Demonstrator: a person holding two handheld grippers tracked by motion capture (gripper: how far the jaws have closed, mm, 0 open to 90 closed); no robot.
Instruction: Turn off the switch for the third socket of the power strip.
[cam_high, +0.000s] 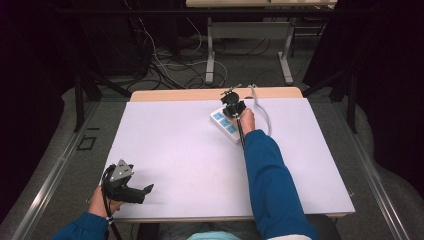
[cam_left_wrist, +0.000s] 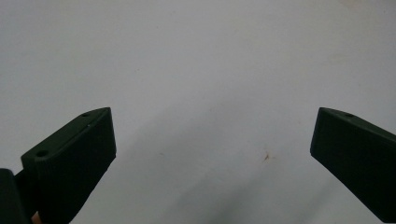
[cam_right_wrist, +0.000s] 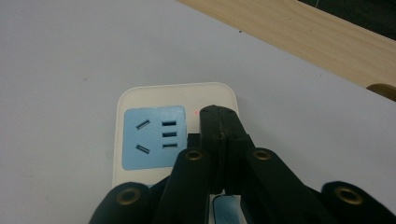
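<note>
Right gripper view: closed right gripper (cam_right_wrist: 218, 114) over power strip (cam_right_wrist: 140, 100).

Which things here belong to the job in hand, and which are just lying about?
In the job:
- power strip
- right tongs, shut, tip over the strip beside a small red light
- strip's cable

Not in the job:
- left tongs, open above the bare white table cover
- cables on the floor

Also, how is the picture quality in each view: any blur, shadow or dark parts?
High view: the white table sheet is evenly lit, the surroundings very dark. Left gripper view: soft focus, and a faint grey shadow crosses the sheet between the open jaws of the left gripper. Right gripper view: the power strip is sharp; the shut right gripper looks large up close.
</note>
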